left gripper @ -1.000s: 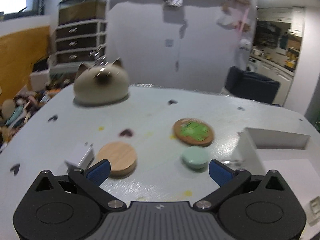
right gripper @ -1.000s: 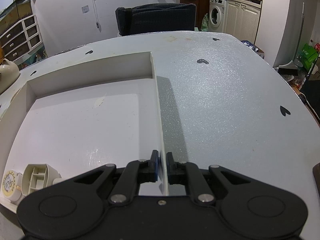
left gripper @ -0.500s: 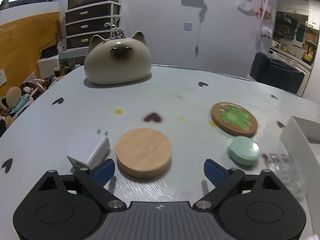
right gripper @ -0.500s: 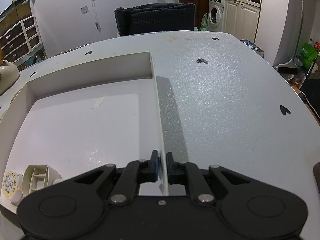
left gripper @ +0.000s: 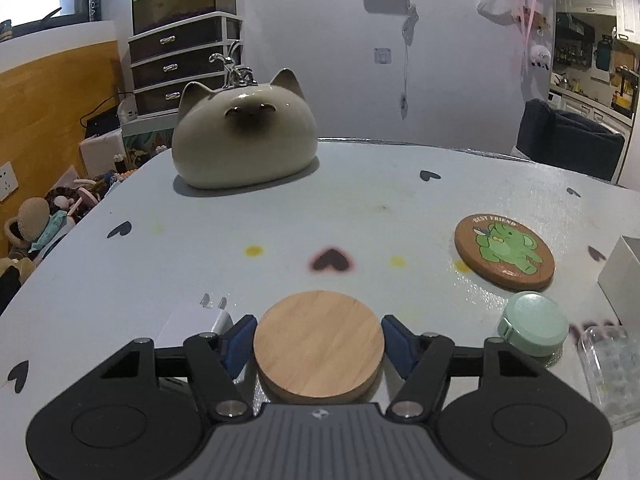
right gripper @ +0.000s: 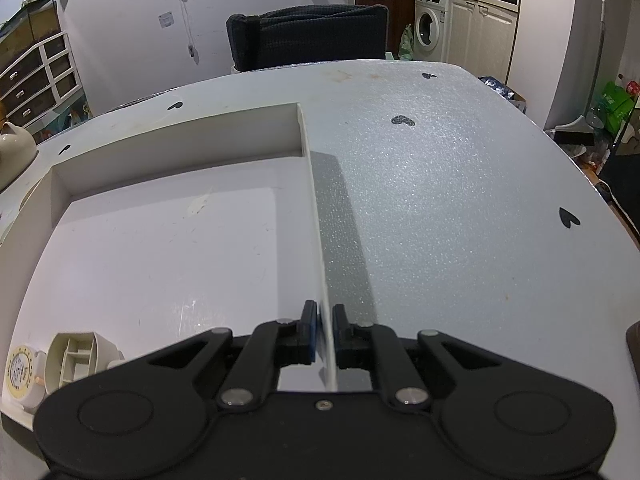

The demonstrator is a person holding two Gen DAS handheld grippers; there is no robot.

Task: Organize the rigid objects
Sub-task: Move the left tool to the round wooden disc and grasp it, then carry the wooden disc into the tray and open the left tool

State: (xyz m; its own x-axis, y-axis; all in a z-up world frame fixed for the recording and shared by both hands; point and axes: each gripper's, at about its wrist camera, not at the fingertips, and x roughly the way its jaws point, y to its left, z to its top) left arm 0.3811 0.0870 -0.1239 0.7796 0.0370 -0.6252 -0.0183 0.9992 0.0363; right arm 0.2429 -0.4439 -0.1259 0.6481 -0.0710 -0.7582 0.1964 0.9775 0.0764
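Bracketing the round, smooth wooden coaster (left gripper: 319, 347) lying flat on the speckled table (left gripper: 360, 216) — left tongs (left gripper: 319, 342) spread wide, blue pads at its rim. Pinching the thin white tray wall (right gripper: 320, 264) — right tongs (right gripper: 325, 330) nearly closed.

A plain round wooden disc (left gripper: 319, 346) lies flat on the tabletop (left gripper: 360, 216), near the camera. Just left of it is a white plug adapter (left gripper: 195, 319) with its two prongs pointing far. To the right lies a mint green round case (left gripper: 534, 324), and farther right-back a wooden coaster (left gripper: 505, 251) with a green elephant picture. The white tray (right gripper: 172, 248) holds a small compartment box (right gripper: 78, 362) and a yellow-rimmed round item (right gripper: 18, 372) in its near left corner.
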